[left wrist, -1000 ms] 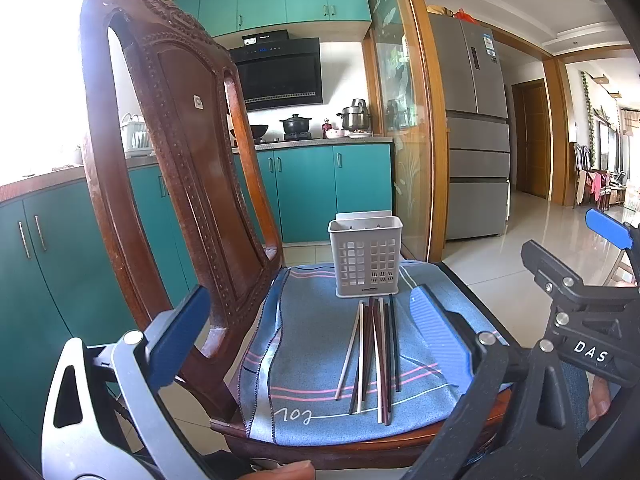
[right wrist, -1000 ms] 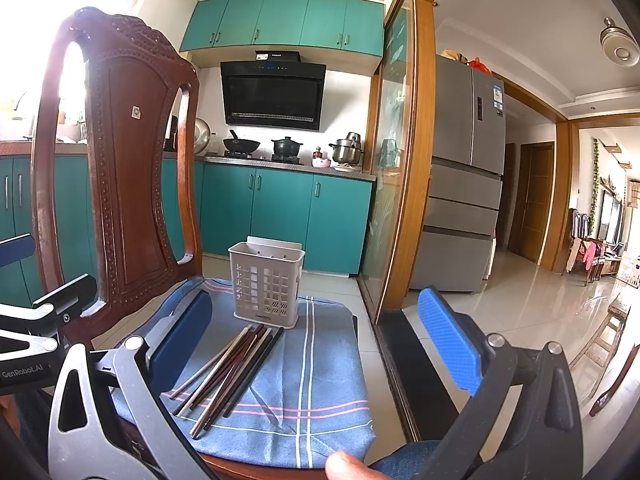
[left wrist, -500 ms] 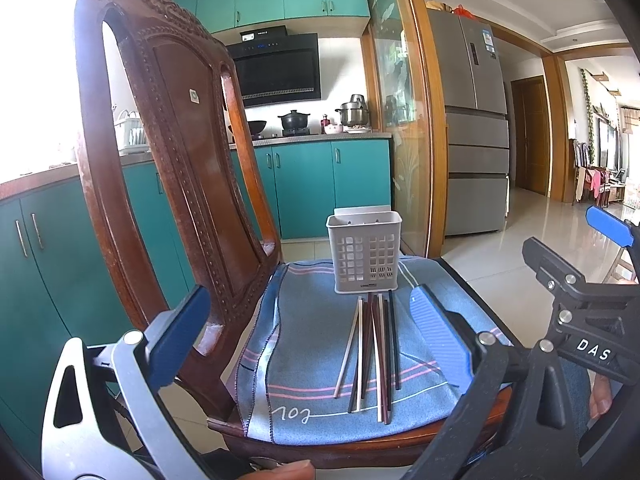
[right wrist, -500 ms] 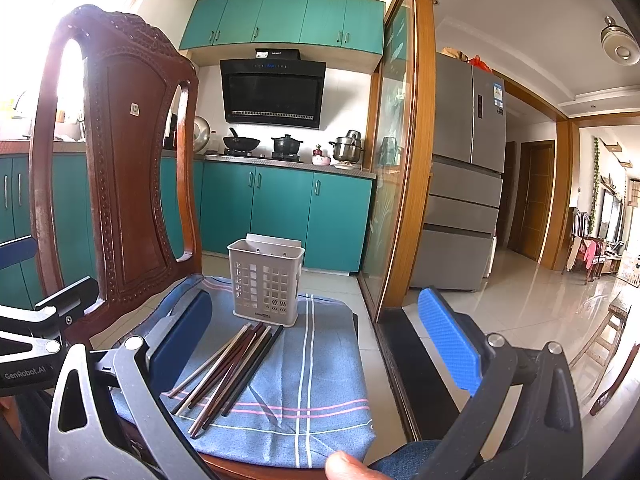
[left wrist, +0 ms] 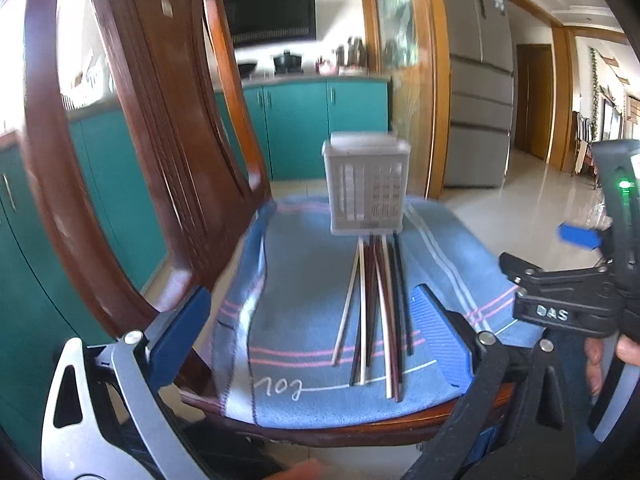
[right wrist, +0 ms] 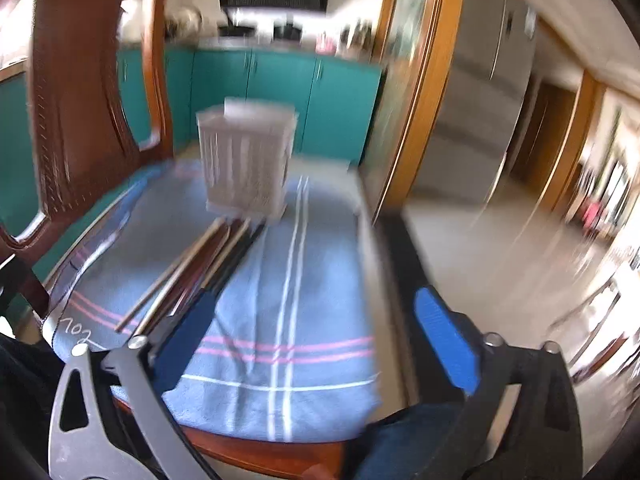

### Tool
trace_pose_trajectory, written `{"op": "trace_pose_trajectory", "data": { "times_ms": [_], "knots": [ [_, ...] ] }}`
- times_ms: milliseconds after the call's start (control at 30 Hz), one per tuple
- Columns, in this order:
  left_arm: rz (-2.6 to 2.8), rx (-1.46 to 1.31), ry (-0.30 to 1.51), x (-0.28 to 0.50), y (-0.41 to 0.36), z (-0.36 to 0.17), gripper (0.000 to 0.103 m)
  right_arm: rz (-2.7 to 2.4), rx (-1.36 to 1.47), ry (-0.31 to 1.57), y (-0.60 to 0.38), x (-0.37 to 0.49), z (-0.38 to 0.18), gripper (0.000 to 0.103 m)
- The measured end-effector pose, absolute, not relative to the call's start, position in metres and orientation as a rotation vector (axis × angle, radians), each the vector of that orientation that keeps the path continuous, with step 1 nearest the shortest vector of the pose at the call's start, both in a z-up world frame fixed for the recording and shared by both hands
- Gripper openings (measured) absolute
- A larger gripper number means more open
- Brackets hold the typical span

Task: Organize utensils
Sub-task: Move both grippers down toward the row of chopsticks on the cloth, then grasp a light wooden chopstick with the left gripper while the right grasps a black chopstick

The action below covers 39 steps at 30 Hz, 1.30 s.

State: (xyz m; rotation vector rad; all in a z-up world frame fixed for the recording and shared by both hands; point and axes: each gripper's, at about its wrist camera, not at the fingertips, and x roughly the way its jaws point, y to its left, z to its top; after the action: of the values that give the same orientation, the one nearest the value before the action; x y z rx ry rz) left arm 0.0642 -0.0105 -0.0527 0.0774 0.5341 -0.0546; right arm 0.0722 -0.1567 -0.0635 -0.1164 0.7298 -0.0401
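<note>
Several chopsticks [left wrist: 376, 312], pale and dark, lie side by side on a blue striped cloth [left wrist: 304, 280] covering a wooden chair seat. Behind them stands a white slotted utensil holder [left wrist: 366, 188], upright. My left gripper [left wrist: 308, 336] hovers open over the cloth's near edge, with the chopstick ends showing between its blue pads but untouched. In the blurred right wrist view, the chopsticks [right wrist: 200, 264] run to the left of my right gripper [right wrist: 316, 340]. Its jaws are closing with only cloth [right wrist: 280, 280] beneath them. The holder [right wrist: 246, 160] sits further back.
The chair's carved wooden back [left wrist: 160, 140] rises at the left. A wood-framed glass door [left wrist: 424, 80] and a grey refrigerator [left wrist: 480, 100] stand to the right, teal cabinets [left wrist: 312, 128] behind. A person's fingers [left wrist: 596, 360] hold the right gripper's black body [left wrist: 560, 304].
Both grippers have dropped and tipped downward toward the seat, so the cloth and chopsticks look closer. The right view is now motion-blurred and its pads stand closer together.
</note>
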Motion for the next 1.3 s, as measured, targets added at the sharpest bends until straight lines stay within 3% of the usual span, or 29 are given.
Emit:
{"op": "trace_pose_trajectory", "data": {
  "times_ms": [67,200,267,367,500,567,633,667,800,867,1133,1300],
  "knots": [
    [-0.06,0.08,0.569,0.076,-0.009,-0.064,0.099,-0.019,-0.081,0.774,-0.151,0.091,-0.078,0.058],
    [-0.076,0.091,0.642,0.114,-0.004,-0.086,0.095,0.046,-0.021,0.86,-0.138,0.146,-0.093,0.057],
    [-0.103,0.081,0.671,0.133,-0.001,-0.091,0.082,0.087,-0.009,0.916,-0.128,0.175,-0.101,0.057],
    [-0.144,0.05,0.738,0.175,0.004,-0.096,0.069,0.111,0.012,1.003,-0.119,0.21,-0.116,0.057],
    [-0.184,0.101,0.787,0.219,-0.006,-0.103,0.069,0.11,0.025,1.117,-0.115,0.242,-0.139,0.057],
    [-0.186,0.139,0.795,0.236,-0.012,-0.104,0.069,0.129,0.024,1.129,-0.116,0.253,-0.146,0.051],
    [-0.204,0.172,0.799,0.245,-0.019,-0.104,0.069,0.168,0.016,1.142,-0.118,0.26,-0.144,0.034],
    [-0.21,0.189,0.796,0.252,-0.024,-0.103,0.069,0.184,0.01,1.159,-0.119,0.264,-0.144,0.017],
    [-0.232,0.213,0.756,0.258,-0.034,-0.1,0.069,0.219,-0.02,1.163,-0.128,0.266,-0.142,0.015],
    [-0.237,0.192,0.75,0.263,-0.036,-0.101,0.069,0.192,-0.051,1.135,-0.135,0.262,-0.137,0.002],
    [-0.249,0.211,0.748,0.269,-0.054,-0.112,0.069,0.133,-0.031,1.114,-0.161,0.26,-0.139,0.001],
    [-0.247,0.228,0.806,0.283,-0.065,-0.13,0.069,0.149,-0.064,1.109,-0.149,0.27,-0.154,0.025]
  ]
}}
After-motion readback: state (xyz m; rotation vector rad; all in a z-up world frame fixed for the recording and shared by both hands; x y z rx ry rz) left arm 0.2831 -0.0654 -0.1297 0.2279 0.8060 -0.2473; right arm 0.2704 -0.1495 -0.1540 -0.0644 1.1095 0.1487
